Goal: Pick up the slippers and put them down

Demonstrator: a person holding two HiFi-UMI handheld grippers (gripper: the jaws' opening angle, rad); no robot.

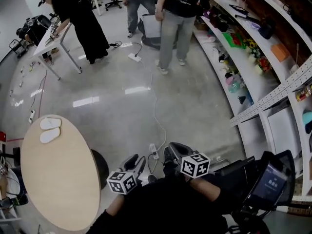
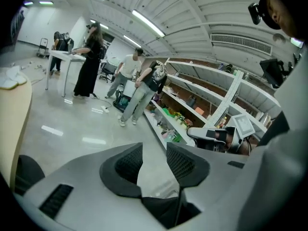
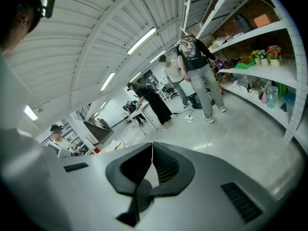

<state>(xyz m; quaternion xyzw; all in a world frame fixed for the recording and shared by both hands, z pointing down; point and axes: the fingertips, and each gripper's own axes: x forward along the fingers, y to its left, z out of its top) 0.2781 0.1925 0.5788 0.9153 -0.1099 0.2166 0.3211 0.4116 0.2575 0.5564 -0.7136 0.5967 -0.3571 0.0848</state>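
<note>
Two white slippers [image 1: 50,129] lie side by side on the far end of a round wooden table [image 1: 58,179] at the left of the head view. They show again at the left edge of the left gripper view, slippers [image 2: 10,77]. My left gripper [image 1: 138,161] is held low over the floor, right of the table, open and empty [image 2: 154,159]. My right gripper [image 1: 169,153] is beside it, shut with nothing between its jaws [image 3: 152,151]. Both are well away from the slippers.
A white cable and power strip [image 1: 153,151] run across the floor just ahead of the grippers. Curved shelves [image 1: 253,57] with goods line the right. Three people stand at the back; one person [image 1: 78,21] leans over a white table [image 1: 51,38].
</note>
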